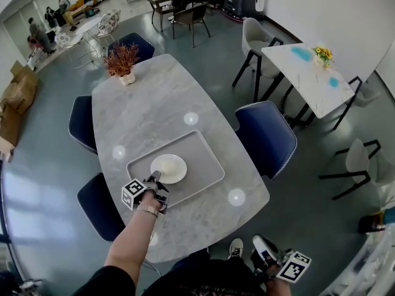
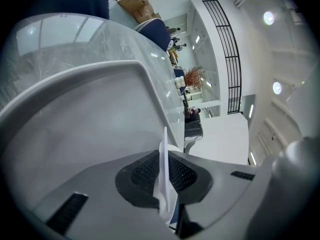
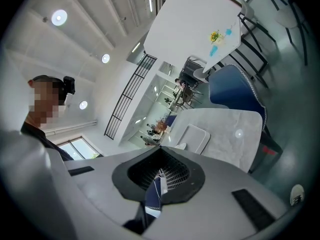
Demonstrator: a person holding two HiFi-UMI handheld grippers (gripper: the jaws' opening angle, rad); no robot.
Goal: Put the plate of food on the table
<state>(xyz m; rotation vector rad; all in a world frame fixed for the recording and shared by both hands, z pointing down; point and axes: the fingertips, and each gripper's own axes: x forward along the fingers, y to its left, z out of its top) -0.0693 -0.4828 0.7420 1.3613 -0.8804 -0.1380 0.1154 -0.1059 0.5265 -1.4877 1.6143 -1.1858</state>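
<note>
A round white plate (image 1: 168, 168) lies on or just above the grey tray (image 1: 203, 159) on the marble table (image 1: 154, 97); I cannot tell whether it touches. Its top looks bare. My left gripper (image 1: 154, 180) is shut on the plate's near edge. In the left gripper view the thin white plate (image 2: 164, 151) runs edge-on between the pads of the left gripper (image 2: 165, 184), with the tray (image 2: 95, 114) right beneath. My right gripper (image 1: 262, 253) hangs low off the table's near right corner and looks shut, nothing held. The right gripper view shows the right gripper (image 3: 159, 176), tray (image 3: 196, 136) and plate (image 3: 181, 146) far off.
A potted dried plant (image 1: 121, 60) stands at the table's far end. Blue chairs flank the table, one on the right (image 1: 265, 137) and others on the left (image 1: 81, 122). A second white table (image 1: 308, 79) with flowers stands to the right. The person's shoe (image 1: 236, 246) is by the right gripper.
</note>
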